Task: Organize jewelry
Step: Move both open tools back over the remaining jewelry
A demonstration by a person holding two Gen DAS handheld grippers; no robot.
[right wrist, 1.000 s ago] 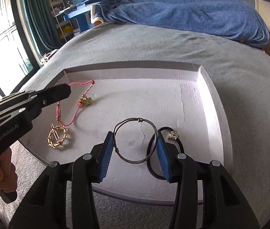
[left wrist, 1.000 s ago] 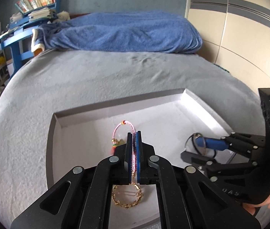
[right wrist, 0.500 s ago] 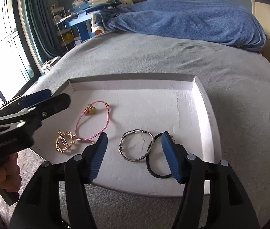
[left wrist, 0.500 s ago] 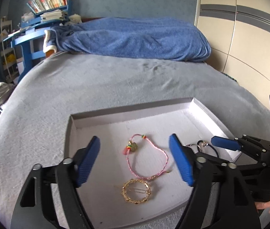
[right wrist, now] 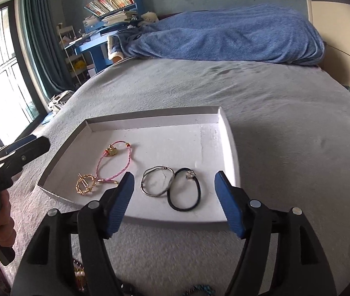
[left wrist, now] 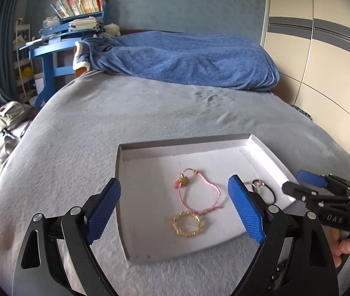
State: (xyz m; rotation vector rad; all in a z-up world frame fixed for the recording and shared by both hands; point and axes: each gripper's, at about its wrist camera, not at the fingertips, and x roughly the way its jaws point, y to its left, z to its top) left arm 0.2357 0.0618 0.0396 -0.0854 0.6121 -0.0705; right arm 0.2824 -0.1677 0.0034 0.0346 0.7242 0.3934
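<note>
A shallow white tray lies on the grey bed. In it lie a pink cord bracelet, a gold ring-shaped hair clip, a silver bangle and a black hair tie with a charm. My left gripper is open and empty, held back above the tray's near edge. My right gripper is open and empty, just short of the tray's front rim; it also shows in the left wrist view.
A blue blanket is heaped at the bed's far end. A blue desk with books stands at the back left, a wardrobe on the right. More jewelry pieces lie below my right gripper at the frame's bottom edge.
My left gripper opened and let go of the pink bracelet, which now lies in the tray. Both grippers have pulled back from the tray. The right gripper has opened wider.
</note>
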